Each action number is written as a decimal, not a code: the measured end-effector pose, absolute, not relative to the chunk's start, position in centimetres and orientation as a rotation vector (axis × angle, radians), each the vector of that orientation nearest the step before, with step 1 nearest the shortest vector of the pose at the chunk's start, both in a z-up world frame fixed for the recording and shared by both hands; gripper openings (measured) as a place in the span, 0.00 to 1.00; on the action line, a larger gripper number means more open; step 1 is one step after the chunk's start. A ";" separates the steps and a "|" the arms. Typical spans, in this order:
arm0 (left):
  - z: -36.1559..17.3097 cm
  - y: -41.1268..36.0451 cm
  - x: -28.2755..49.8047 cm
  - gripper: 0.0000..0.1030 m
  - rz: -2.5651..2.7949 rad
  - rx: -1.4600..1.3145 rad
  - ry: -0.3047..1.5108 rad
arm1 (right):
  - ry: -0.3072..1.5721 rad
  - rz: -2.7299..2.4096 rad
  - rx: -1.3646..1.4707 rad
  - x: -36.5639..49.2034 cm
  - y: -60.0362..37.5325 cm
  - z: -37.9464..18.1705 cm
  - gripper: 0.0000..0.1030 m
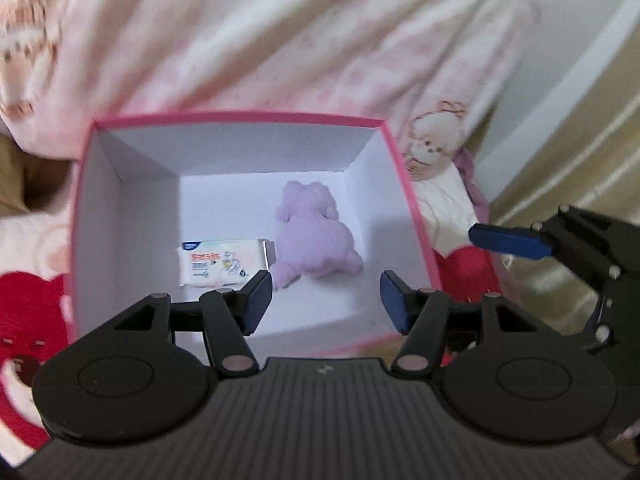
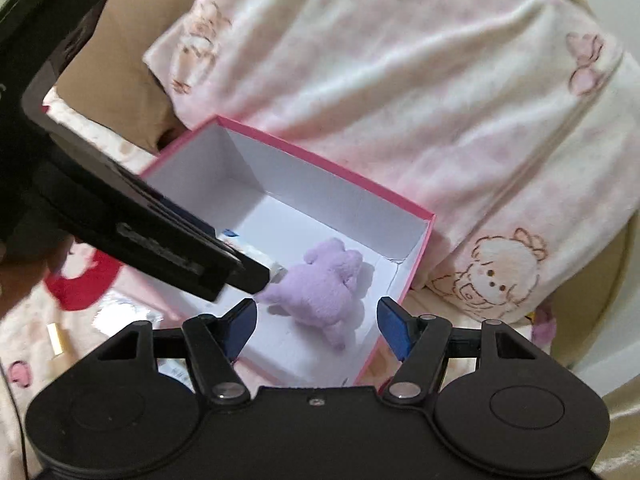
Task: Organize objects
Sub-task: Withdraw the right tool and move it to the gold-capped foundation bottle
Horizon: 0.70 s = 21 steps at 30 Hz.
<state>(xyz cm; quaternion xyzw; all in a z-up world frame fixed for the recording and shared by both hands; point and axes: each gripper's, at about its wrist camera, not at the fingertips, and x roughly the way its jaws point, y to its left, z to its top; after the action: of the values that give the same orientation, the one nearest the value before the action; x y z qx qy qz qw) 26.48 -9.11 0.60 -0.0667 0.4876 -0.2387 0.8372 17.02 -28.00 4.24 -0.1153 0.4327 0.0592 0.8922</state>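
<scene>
Two things already lie on the white floor of the pink-rimmed box (image 1: 240, 117): a lilac plush toy (image 1: 312, 236) sprawled near the middle, and a white wipes packet (image 1: 222, 262) flat just beside it at its nine o'clock, the two close enough that they may touch, though blur at that edge keeps you from being sure. Your left gripper (image 1: 324, 300) hangs above the box at its six o'clock side with the jaws about halfway apart and nothing between the blue pads, so it holds nothing. Your right gripper (image 2: 316, 328) is likewise parted to a middling gap and empty, poised over the near corner with the plush showing through the gap. In the left view one blue fingertip of the right gripper pokes in at three o'clock, outside the box wall; in the right view the body of the left tool crosses at nine o'clock and hides most of the packet. The box sits on a cream blanket printed with cartoon figures (image 2: 492, 276), which bunches up at twelve o'clock, so the soft bed probably explains why the box looks slightly askew. With both items lying low against the floor, they seem set there to leave the far half free. At eight o'clock in the right view, a small gold-coloured tube (image 2: 56, 338) and some crinkled wrapper rest outside the box, likely your next candidates.
</scene>
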 end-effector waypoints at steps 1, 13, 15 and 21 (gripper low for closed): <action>1.4 -9.0 25.9 0.57 -0.515 -0.124 1.029 | 0.898 0.127 -0.235 16.6 -28.2 4.4 0.69; 9.2 -6.5 17.6 0.63 -0.576 0.018 1.016 | 0.883 0.213 -0.175 9.4 -26.6 9.6 0.80; 9.6 -6.0 16.4 0.65 -0.577 0.036 1.017 | 0.876 0.231 -0.158 8.3 -26.1 10.0 0.83; 9.6 -3.9 13.1 0.72 -0.589 0.055 1.021 | 0.853 0.295 -0.128 5.6 -23.8 10.1 0.85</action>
<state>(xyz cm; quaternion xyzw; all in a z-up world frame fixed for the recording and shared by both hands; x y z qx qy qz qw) 13.08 -3.90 9.63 0.0261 0.4814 -0.2777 0.8309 5.60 -23.81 10.15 -0.0618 0.4119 0.1425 0.8979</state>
